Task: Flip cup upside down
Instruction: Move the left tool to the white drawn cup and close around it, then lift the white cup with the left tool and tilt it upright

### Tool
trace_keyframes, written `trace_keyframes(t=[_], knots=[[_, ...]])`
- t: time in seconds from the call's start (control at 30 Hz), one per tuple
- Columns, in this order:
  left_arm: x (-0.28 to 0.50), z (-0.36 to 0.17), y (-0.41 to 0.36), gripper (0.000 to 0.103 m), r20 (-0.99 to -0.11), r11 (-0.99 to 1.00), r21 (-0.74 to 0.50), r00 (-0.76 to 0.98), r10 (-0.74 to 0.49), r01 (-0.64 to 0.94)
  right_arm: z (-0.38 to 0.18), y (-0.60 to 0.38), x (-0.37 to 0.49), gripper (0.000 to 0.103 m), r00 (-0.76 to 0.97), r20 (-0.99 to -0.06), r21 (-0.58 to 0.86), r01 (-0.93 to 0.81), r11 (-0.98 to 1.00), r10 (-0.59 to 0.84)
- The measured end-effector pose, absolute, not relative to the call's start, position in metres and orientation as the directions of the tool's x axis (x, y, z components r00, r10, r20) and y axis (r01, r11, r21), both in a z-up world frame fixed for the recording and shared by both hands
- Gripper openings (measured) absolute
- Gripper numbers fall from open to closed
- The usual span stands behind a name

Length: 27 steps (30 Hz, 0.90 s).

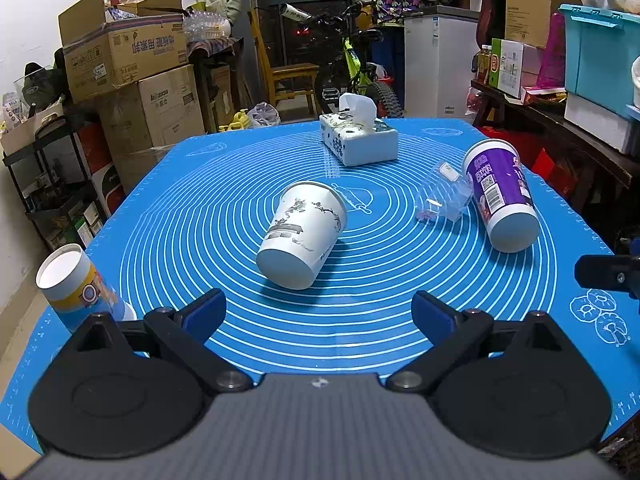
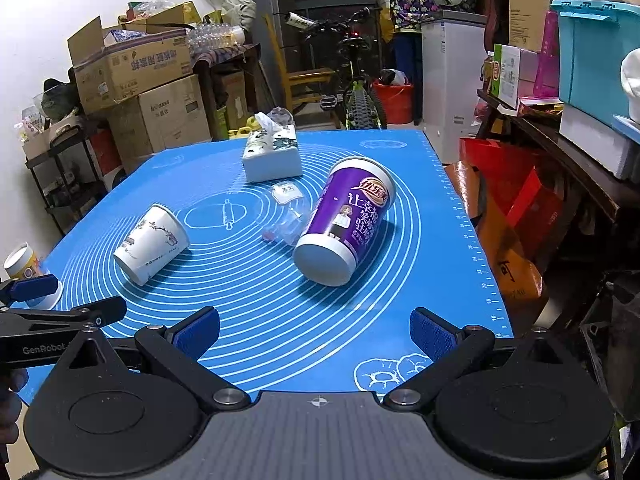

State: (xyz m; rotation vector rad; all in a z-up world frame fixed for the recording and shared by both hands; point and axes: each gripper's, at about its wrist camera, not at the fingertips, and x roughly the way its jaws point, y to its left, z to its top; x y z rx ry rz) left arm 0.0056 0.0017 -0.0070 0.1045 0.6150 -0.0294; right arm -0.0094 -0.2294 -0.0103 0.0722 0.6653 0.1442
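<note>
The white cup is lying on its side mid-mat, long axis running away from the cameras, base pointing near, rim far; the purple cup is lying likewise to its right; left gripper and right gripper are both gaping wide, holding nothing, hovering short of them

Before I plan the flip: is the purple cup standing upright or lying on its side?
Lying on its side. The purple cup rests its wall on the blue mat, its white base facing the camera and its rim toward the tissue box.
</note>
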Motion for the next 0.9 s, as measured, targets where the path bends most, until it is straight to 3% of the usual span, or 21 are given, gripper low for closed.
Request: trace_keyframes(t=[0.4, 0.57, 0.67, 0.73, 0.9], knots=[[0.065, -0.018, 0.015, 0.098, -0.547, 0.993, 0.116, 0.835, 0.056, 0.009, -0.022, -0.228, 0.011, 0.101, 0.774, -0.614, 0.129, -0.094, 0.987, 0.154], [0.100, -0.033, 0.024, 0.096, -0.593, 0.993, 0.111, 0.800, 0.091, -0.031, -0.028, -0.229, 0.019, 0.101, 0.773, -0.618, 0.128, -0.082, 0.988, 0.144], [0.107, -0.039, 0.027, 0.084, -0.614, 0.996, 0.088, 0.786, 0.066, -0.015, -0.030, -0.231, 0.022, 0.101, 0.773, -0.620, 0.127, -0.075, 0.989, 0.138], [0.108, -0.041, 0.026, 0.067, -0.634, 0.998, 0.058, 0.773, 0.032, 0.006, -0.031, -0.232, 0.024, 0.101, 0.772, -0.622, 0.124, -0.070, 0.990, 0.132], [0.093, -0.036, 0.017, 0.064, -0.640, 0.997, 0.049, 0.768, -0.011, 0.055, -0.035, -0.233, 0.025, 0.101, 0.769, -0.626, 0.124, -0.067, 0.990, 0.130]])
